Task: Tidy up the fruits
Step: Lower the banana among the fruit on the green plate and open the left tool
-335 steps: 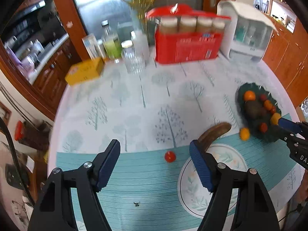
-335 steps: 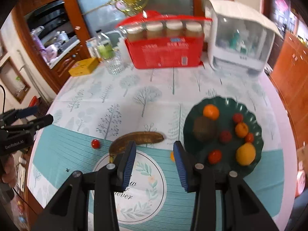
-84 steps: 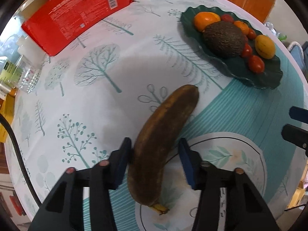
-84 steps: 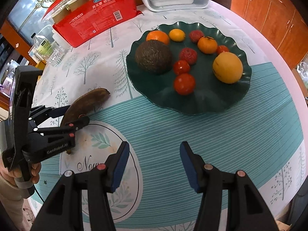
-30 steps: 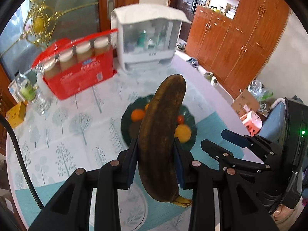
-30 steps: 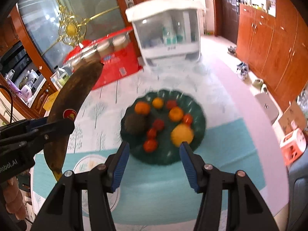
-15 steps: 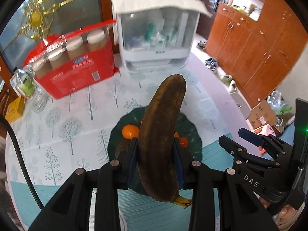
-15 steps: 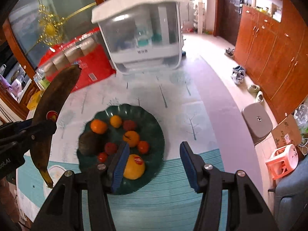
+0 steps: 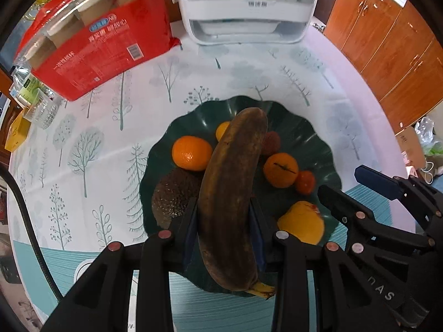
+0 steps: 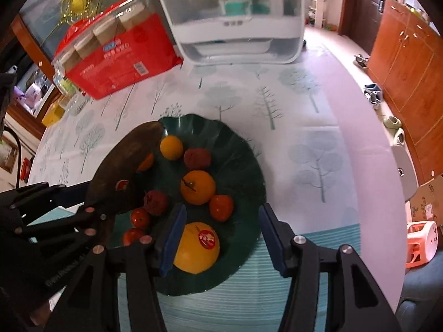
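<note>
My left gripper [image 9: 223,229] is shut on a brown overripe banana [image 9: 231,193] and holds it above the dark green fruit plate [image 9: 304,127]. The banana also shows in the right wrist view [image 10: 124,166], over the plate's left side [image 10: 243,171]. On the plate lie oranges [image 9: 191,153], an avocado [image 9: 174,196], a yellow fruit with a sticker [image 10: 198,247], lychees [image 10: 197,158] and small tomatoes [image 10: 221,207]. My right gripper [image 10: 221,238] is open and empty, hovering over the plate's near right part.
A red pack of cups [image 9: 97,41] and a white cabinet-like box [image 9: 243,5] stand at the back of the table. Bottles and a glass [image 9: 41,108] and a yellow box [image 9: 16,132] are at the far left. A white patterned plate [image 9: 83,269] lies near the front left.
Both grippers have dropped lower and closer to the green plate. The banana, still gripped, now hangs right over the fruit instead of high above the table.
</note>
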Action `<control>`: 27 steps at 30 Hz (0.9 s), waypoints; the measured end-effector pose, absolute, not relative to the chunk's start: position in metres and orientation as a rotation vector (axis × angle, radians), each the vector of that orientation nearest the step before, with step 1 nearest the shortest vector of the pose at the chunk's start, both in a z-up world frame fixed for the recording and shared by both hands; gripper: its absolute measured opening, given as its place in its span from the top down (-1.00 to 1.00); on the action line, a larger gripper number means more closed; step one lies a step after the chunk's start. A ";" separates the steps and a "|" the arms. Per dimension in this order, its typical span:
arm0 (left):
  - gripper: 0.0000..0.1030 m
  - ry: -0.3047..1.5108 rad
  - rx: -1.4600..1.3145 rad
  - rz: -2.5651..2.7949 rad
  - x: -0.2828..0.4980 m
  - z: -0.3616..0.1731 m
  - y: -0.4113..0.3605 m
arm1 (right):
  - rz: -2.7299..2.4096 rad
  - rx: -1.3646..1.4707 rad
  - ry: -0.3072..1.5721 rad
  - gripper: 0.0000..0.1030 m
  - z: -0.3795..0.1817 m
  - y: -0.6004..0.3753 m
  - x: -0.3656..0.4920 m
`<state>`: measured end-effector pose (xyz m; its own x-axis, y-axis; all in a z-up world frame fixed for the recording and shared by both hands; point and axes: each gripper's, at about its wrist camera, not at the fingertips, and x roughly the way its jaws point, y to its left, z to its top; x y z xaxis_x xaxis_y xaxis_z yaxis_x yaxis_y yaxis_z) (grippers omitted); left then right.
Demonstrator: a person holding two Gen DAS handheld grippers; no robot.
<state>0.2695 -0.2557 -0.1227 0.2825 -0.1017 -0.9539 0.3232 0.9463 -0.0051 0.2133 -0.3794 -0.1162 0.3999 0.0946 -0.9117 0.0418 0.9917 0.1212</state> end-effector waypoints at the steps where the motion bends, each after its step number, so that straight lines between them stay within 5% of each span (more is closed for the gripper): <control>1: 0.36 1.261 0.207 -0.287 0.270 -0.126 -0.256 | 0.038 0.130 1.165 -0.07 -0.118 -0.379 0.215; 7: 0.32 1.256 0.210 -0.291 0.273 -0.130 -0.256 | 0.057 0.139 1.190 -0.07 -0.129 -0.380 0.219; 14: -0.24 1.196 0.221 -0.267 0.269 -0.114 -0.251 | 0.059 0.157 1.199 -0.07 -0.133 -0.381 0.219; 27: -0.46 1.132 0.166 -0.223 0.242 -0.084 -0.222 | 0.085 0.121 1.158 -0.06 -0.105 -0.363 0.201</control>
<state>0.2419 -0.2221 -0.0843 0.4063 -0.0921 -0.9091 0.2593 0.9656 0.0181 0.2013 -0.3630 -0.1049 0.3992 0.1296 -0.9077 -0.0044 0.9902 0.1395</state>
